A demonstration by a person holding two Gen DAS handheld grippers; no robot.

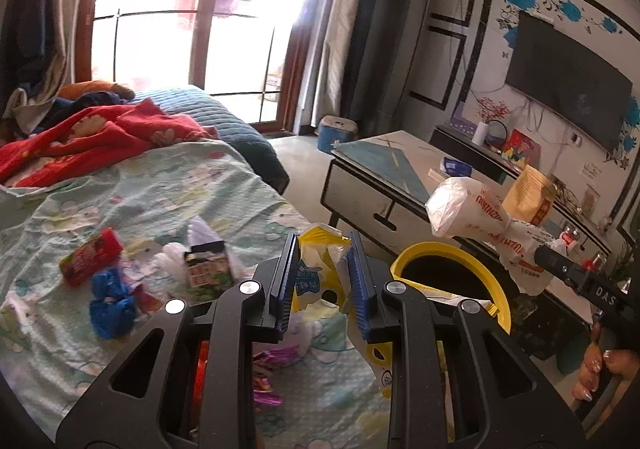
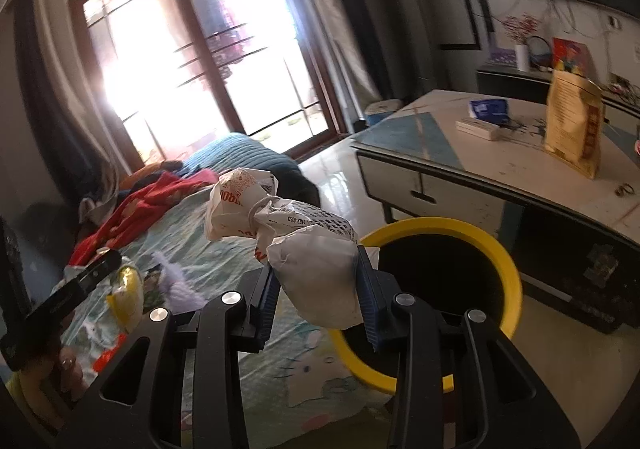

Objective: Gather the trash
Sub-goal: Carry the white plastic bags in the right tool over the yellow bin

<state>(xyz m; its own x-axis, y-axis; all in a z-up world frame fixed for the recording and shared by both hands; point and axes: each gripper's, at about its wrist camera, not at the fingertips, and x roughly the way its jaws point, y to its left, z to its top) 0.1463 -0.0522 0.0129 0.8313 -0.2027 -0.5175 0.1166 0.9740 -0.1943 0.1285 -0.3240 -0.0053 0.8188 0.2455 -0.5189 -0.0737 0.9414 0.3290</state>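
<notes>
My right gripper (image 2: 316,269) is shut on a tied white plastic bag (image 2: 304,249) with orange print. It holds the bag in the air beside the rim of a yellow-rimmed bin (image 2: 440,225). In the left wrist view that bag (image 1: 480,217) hangs above the bin (image 1: 436,249). My left gripper (image 1: 324,249) is shut on a yellow and white snack bag (image 1: 320,269) over the bed's edge. On the bedsheet lie a red packet (image 1: 90,261), a crumpled blue wrapper (image 1: 110,305), a green carton (image 1: 208,269) and purple wrappers (image 1: 272,361).
A low table (image 2: 460,153) stands behind the bin, with a gold pouch (image 2: 572,129), a blue pack and a white box on it. A red blanket (image 1: 100,133) lies at the far end of the bed (image 1: 180,189). A blue tub (image 1: 338,133) sits by the window.
</notes>
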